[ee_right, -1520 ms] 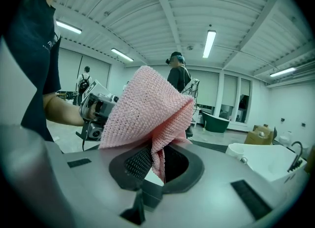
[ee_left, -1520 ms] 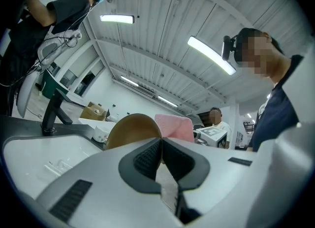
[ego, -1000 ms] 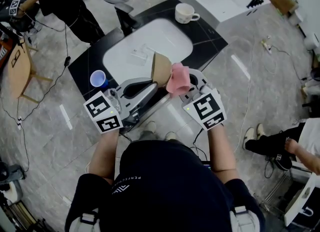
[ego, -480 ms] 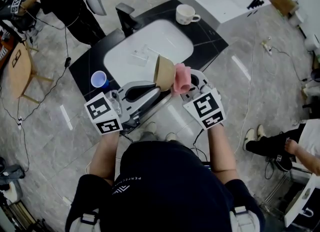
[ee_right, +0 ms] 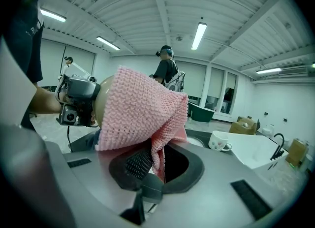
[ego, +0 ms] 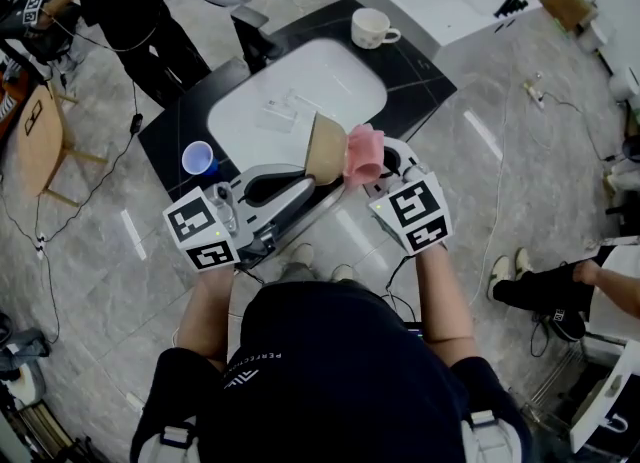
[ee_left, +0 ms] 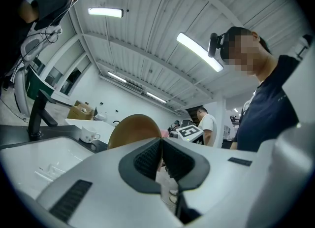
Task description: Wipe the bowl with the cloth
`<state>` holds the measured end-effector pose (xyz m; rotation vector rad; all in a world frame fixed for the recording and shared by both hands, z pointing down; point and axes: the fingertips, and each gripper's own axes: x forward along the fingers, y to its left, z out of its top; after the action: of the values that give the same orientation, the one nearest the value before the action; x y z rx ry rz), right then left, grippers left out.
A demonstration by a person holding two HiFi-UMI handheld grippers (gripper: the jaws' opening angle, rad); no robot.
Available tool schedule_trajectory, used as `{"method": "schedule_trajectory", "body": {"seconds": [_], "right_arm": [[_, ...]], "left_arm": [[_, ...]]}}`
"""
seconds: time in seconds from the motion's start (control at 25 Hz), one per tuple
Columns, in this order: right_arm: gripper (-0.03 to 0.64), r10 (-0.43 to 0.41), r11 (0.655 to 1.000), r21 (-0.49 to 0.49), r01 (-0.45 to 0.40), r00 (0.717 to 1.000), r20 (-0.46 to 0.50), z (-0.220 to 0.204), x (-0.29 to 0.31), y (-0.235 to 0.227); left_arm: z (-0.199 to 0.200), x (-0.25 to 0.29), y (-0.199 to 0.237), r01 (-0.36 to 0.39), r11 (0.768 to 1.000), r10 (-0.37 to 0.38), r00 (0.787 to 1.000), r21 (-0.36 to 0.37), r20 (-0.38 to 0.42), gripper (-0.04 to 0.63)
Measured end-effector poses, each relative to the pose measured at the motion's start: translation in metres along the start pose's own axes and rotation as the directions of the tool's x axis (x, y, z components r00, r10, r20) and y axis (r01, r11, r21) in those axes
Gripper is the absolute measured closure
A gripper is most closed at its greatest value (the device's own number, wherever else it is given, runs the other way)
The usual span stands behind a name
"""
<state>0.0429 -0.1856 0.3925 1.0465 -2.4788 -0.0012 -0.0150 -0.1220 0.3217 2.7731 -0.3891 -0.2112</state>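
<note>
A tan bowl [ego: 324, 147] is held on its side above the counter's near edge. My left gripper [ego: 310, 180] is shut on its rim; in the left gripper view the bowl [ee_left: 132, 129] rises just beyond the closed jaws [ee_left: 161, 156]. A pink knitted cloth [ego: 363, 154] presses against the bowl's right side, with my right gripper [ego: 381, 167] shut on it. In the right gripper view the cloth [ee_right: 140, 110] drapes over the jaws [ee_right: 156, 165] and hides most of the bowl [ee_right: 102, 105].
A white sink basin [ego: 300, 91] is set in a black counter [ego: 420, 73], with a dark faucet [ego: 250, 39] behind it. A blue cup [ego: 197, 159] stands at the left, a white mug [ego: 371, 26] at the back. People stand at the top left [ego: 130, 11] and sit at the right [ego: 560, 291].
The cloth has shifted a little to the right and up along the bowl. The bowl has turned slightly. My left gripper has drifted a bit to the left.
</note>
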Motion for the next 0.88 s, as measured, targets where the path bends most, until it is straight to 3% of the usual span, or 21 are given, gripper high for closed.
{"method": "schedule_trajectory", "body": {"seconds": [0.28, 0.64, 0.88], "right_arm": [[0.569, 0.0, 0.999, 0.05, 0.001, 1.0, -0.008, -0.007, 0.0, -0.004], [0.568, 0.004, 0.996, 0.088, -0.002, 1.0, -0.023, -0.012, 0.001, -0.002], [0.568, 0.008, 0.994, 0.108, -0.006, 1.0, -0.017, -0.014, 0.003, -0.001]], "left_arm": [[0.01, -0.009, 0.005, -0.032, 0.999, 0.032, 0.999, 0.004, 0.039, 0.58], [0.018, -0.014, 0.03, -0.212, 0.976, 0.209, 0.975, 0.049, 0.071, 0.58], [0.012, -0.012, 0.044, -0.282, 0.957, 0.279, 0.959, 0.06, 0.055, 0.58]]}}
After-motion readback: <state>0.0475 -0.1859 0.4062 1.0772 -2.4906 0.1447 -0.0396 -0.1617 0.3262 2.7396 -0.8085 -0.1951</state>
